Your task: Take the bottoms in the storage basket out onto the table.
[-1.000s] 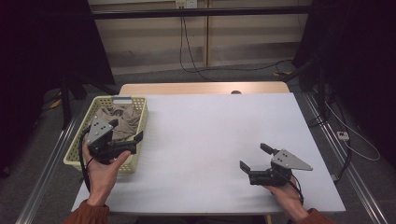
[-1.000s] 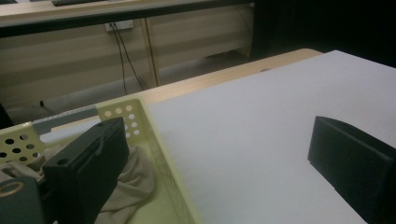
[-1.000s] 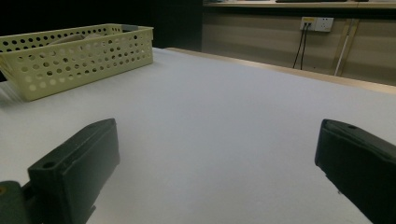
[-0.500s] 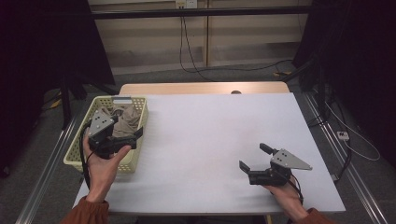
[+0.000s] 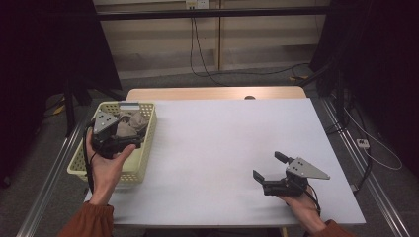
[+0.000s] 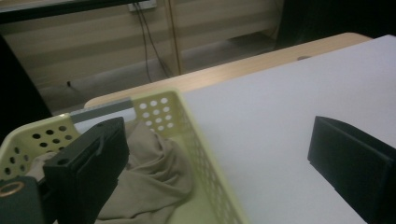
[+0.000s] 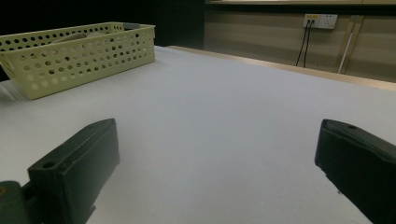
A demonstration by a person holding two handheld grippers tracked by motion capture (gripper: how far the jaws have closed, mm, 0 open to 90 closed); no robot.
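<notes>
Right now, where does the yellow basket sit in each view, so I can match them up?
High view: yellow basket at the table's left edge, under the left gripper.
Left gripper view: lower left, beige cloth inside.
Right gripper view: upper left.
Shared landmark: the white table.

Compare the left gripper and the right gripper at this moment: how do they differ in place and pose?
The left gripper hovers over the yellow basket at the table's left edge, one jaw above the beige cloth; the right gripper sits low over bare white table near the front right. The left points rightward across the basket, the right toward the table's left. Both are open and hold nothing.
</notes>
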